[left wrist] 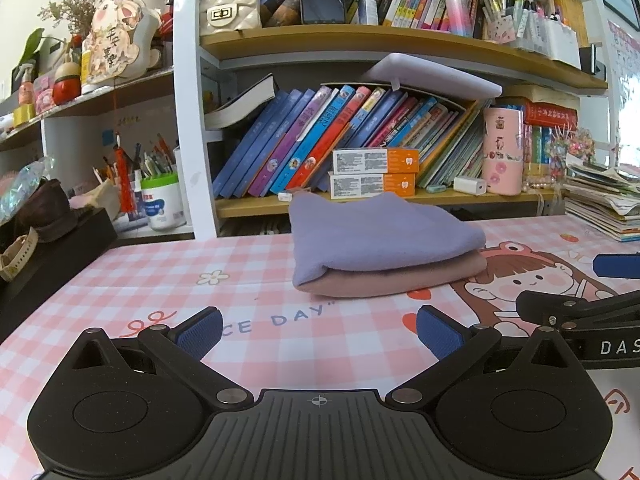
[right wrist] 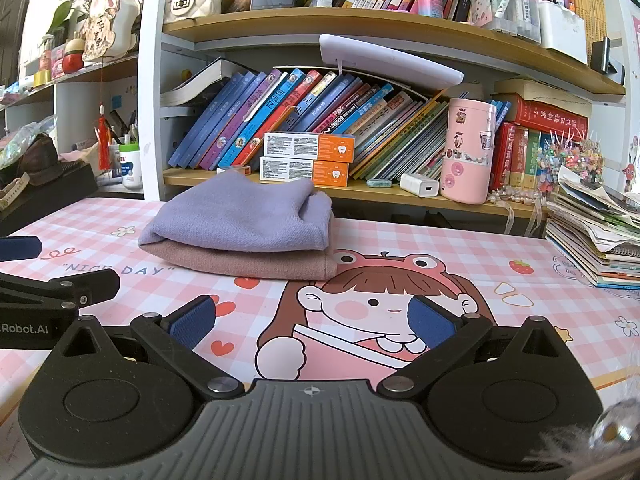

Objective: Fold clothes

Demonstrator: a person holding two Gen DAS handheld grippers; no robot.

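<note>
Folded lilac garment (left wrist: pixel 380 236) stacked on folded pink garment (left wrist: pixel 400 280) near the worktop's (left wrist: pixel 140 280) back edge, left hand-held gripper (left wrist: pixel 319 332) and right hand-held gripper (right wrist: pixel 312 320) both spread apart, empty, above the worktop's front

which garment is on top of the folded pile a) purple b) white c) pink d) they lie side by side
a: the purple garment lies folded on top of the pink garment on the table, and both grippers, left and right, are open and apart from the pile.
</note>
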